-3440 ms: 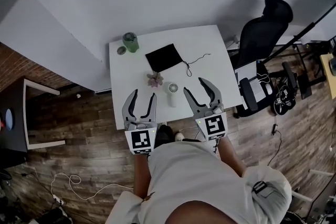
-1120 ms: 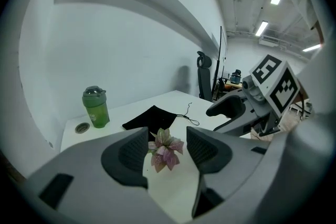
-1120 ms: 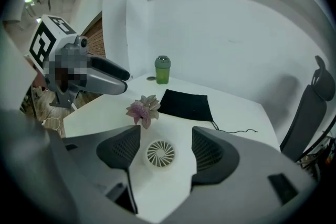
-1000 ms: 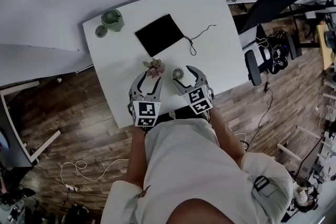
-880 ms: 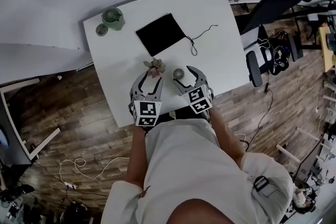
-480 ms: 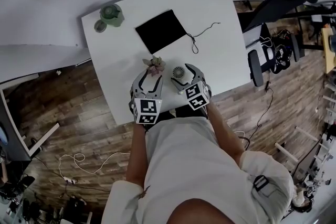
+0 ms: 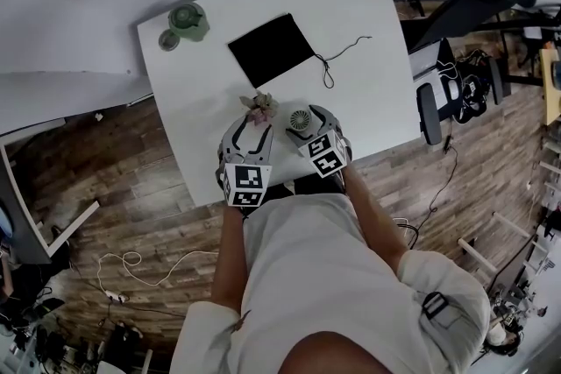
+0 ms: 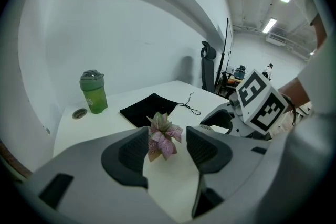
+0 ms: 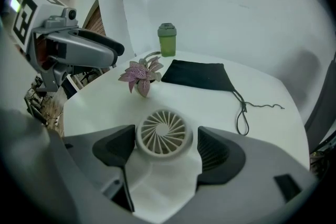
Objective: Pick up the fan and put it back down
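Right hand-held gripper (image 9: 165,150) is spreading wide, its ribbed dark pads having just been opening. The round white fan (image 9: 161,132), spiral-grilled, is sitting between them on the smooth bench (image 9: 220,113), its lower body hiding beneath. Left hand-held gripper (image 8: 168,152) is gaping too, framing a pink-leaved plant (image 8: 164,136).

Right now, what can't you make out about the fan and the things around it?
Handle of the fan: right gripper view, blends with the white table below its head; head view, covered by the right gripper, whose jaws have just been opening around it.
Green bottle print: left gripper view, too small.
Round thing beside it: too small to identify.
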Tool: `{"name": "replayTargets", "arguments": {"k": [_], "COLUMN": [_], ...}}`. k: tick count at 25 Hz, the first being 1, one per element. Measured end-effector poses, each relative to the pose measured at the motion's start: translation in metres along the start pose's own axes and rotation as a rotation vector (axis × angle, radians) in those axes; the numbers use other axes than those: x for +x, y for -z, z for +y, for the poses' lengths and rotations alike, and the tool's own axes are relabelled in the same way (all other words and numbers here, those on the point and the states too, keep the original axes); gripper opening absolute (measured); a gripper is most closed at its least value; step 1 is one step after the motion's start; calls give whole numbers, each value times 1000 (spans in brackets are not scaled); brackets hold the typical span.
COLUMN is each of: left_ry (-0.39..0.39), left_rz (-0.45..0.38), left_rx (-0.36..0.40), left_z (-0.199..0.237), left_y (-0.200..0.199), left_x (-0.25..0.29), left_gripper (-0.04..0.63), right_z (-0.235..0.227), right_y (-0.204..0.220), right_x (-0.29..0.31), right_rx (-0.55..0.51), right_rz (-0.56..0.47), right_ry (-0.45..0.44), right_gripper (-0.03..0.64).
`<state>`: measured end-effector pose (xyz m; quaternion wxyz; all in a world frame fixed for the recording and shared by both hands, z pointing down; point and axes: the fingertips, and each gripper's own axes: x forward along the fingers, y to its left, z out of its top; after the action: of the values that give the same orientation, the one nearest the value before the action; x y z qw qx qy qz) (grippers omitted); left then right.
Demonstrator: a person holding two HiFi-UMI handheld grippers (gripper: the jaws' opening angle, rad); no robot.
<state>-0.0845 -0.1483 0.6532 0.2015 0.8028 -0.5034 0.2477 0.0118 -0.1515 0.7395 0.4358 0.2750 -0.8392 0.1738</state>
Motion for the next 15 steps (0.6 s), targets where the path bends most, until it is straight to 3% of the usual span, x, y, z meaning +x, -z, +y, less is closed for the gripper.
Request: {"name": "replayTargets", "arguments": {"k": [7, 15], "left_ry": [-6, -11], "left_rz": [0, -8], "left_rx": [2, 10], "left_z": [2, 3], "left_y": [0, -2], "left_x": [-3, -9], "left_gripper": [222, 221], "right_z": [0, 2], "right_y": [2, -1], "right_x": [5, 3], "right_rx": [49, 29], "right_rz": [2, 4], "right_ry": [-18, -11], "right_gripper": [357, 354]}}
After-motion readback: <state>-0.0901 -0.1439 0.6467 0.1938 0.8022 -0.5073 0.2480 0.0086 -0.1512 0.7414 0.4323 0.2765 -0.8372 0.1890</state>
